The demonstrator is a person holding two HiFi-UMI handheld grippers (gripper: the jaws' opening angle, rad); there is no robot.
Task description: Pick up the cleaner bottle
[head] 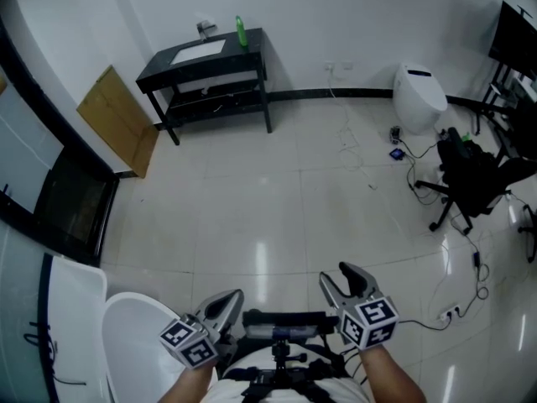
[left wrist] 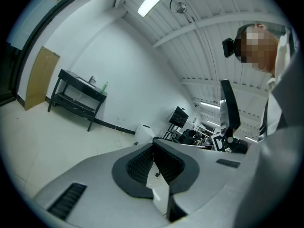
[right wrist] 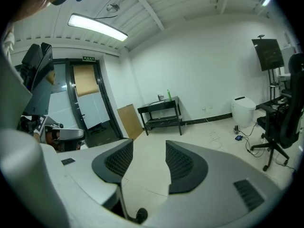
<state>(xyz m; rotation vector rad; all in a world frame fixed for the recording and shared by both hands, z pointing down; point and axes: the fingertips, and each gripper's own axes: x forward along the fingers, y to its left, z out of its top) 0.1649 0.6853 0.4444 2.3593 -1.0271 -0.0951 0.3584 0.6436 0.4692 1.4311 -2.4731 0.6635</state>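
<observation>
A: Entry: black desk (head: 248, 54), standing on the pale tiled floor (head: 277, 200). What is on top?

B: Green cleaner bottle (head: 241, 30), upright at the desk's back edge. Small grey object (head: 206, 27) near it. Flat white panel (head: 199, 51) mid-desk.

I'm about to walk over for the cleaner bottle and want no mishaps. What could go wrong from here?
1. The bottle stands at one end of the table, near its edge; a clumsy nudge might tip it off.
2. Loose cables lie on the floor towards the table: a possible trip hazard.
3. The left gripper is shut, the right gripper open; reaching with the left would probably knock the bottle rather than grasp it.
</observation>
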